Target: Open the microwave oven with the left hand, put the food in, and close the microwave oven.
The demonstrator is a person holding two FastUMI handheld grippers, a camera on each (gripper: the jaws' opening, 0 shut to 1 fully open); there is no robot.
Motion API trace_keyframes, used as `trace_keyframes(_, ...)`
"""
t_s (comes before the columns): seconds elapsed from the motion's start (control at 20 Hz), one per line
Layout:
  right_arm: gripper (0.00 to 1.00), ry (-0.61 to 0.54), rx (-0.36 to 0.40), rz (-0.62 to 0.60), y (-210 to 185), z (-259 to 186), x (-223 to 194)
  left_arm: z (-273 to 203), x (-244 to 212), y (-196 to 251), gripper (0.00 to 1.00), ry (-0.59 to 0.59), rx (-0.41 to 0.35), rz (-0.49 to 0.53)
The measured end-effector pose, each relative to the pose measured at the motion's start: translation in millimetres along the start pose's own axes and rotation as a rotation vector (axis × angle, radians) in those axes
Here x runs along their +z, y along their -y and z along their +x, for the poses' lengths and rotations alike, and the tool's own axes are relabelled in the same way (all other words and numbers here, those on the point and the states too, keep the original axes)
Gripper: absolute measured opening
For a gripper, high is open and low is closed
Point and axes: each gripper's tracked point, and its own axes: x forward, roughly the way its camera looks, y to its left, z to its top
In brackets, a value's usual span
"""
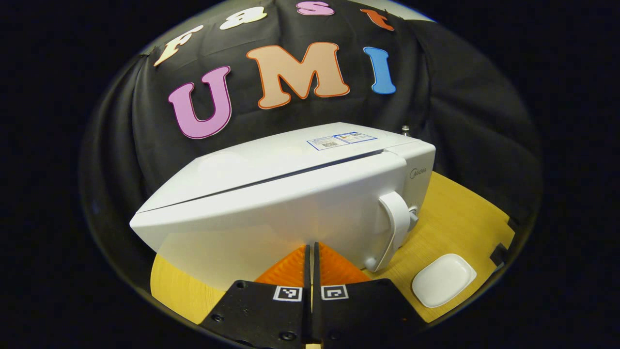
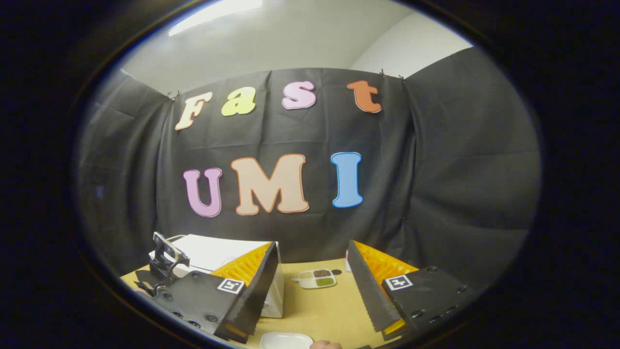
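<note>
- The microwave oven [image 1: 290,194] is the biggest thing here, a white box standing on the yellow wooden table [image 1: 455,213] in front of the black cloth wall. In the left gripper view its door looks fully shut, the seam along the top edge narrow and even, so I judge the opening step not yet done.
- The door handle [image 1: 395,228], a white upright bar near the right end of the front, is untouched; nothing grips it.
- The left gripper [image 1: 312,264] sits low in front of the door, left of the handle, its two fingers pressed together with nothing between them. It would have to spread and move right to take the handle.
- The right gripper [image 2: 312,286] is held well back from the oven, its fingers spread wide and empty; past them the oven's white corner [image 2: 213,254] shows at the left.
- A plain white dish [image 1: 443,280] lies on the table to the right of the oven, near the front edge; it looks empty.
- The food tray [image 2: 317,278], a small white dish with grains or beans in separate compartments, rests farther back on the table, seen between the right gripper's fingers, well apart from them. I take this to be the food.
- So all three steps remain: opening the door, loading the food, closing up.
</note>
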Motion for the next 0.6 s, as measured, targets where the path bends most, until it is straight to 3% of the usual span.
trace_keyframes(0.25,0.82,0.013,0.033,-0.010,-14.9,5.7,5.1,8.7,5.4,0.4,0.00,0.026,0.017,-0.025)
trace_keyframes(0.35,0.82,0.002,0.051,-0.013,-21.6,8.5,2.0,17.3,-10.0,18.7,0.00,-0.062,-0.035,-0.066)
trace_keyframes(0.6,0.82,0.018,0.079,-0.039,-32.8,9.3,6.9,12.4,-1.7,14.2,0.00,-0.024,0.003,0.011)
